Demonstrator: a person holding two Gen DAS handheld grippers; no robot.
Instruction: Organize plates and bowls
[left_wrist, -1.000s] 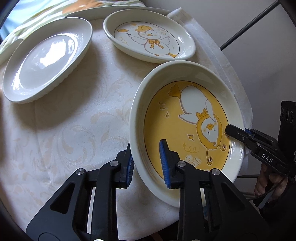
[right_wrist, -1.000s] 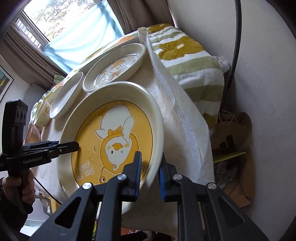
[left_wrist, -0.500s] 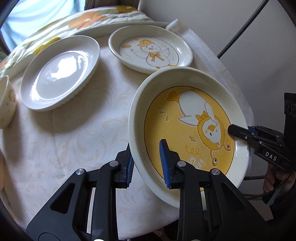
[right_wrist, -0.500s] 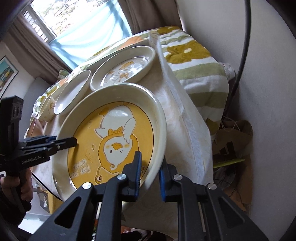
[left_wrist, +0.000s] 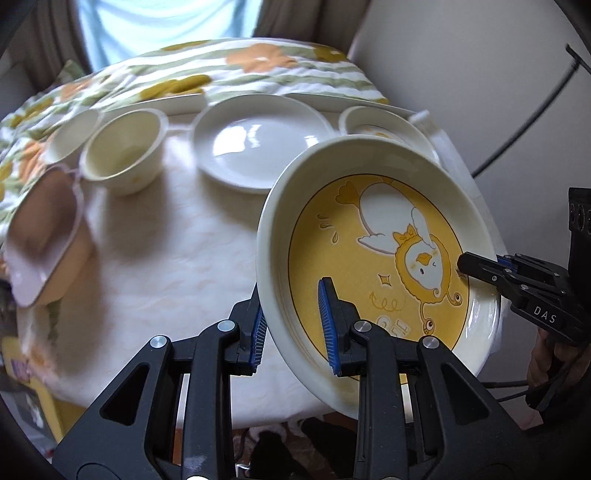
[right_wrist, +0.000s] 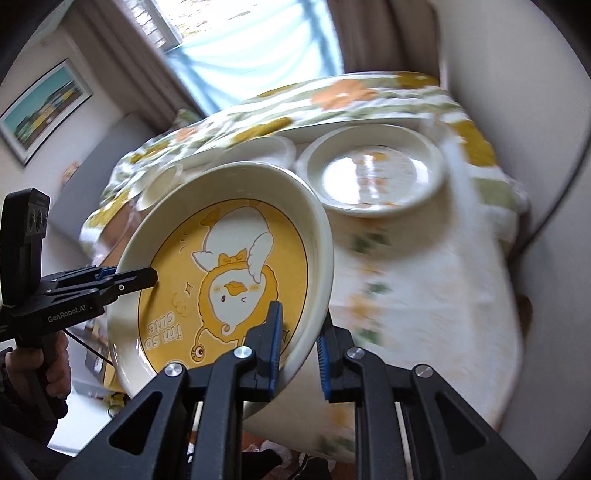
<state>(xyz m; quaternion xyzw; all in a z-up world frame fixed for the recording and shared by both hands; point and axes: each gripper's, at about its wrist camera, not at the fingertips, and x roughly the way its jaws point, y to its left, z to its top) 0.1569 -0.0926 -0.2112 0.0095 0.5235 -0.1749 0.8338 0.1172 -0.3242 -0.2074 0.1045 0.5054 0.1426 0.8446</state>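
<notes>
Above the white tablecloth, in the left wrist view, a large cream plate hangs tilted, clear of the table. Its well is yellow, with a cartoon duck in a yellow hood, drops and a small star. The left gripper is clamped on the plate's near-left rim, one blue pad inside the well and one under the wall. At the plate's right edge the right gripper pinches the rim. Behind the plate on the cloth sit a plain white plate, a cream bowl, a smaller white dish and a blurred pink-rimmed container.

From the right wrist view, the same plate shows the words "I'm so cute" under the duck. The right gripper is closed tight on the rim nearest the camera; the left gripper grips the far-left rim. A blurred duck-print dish lies on the table beyond.
</notes>
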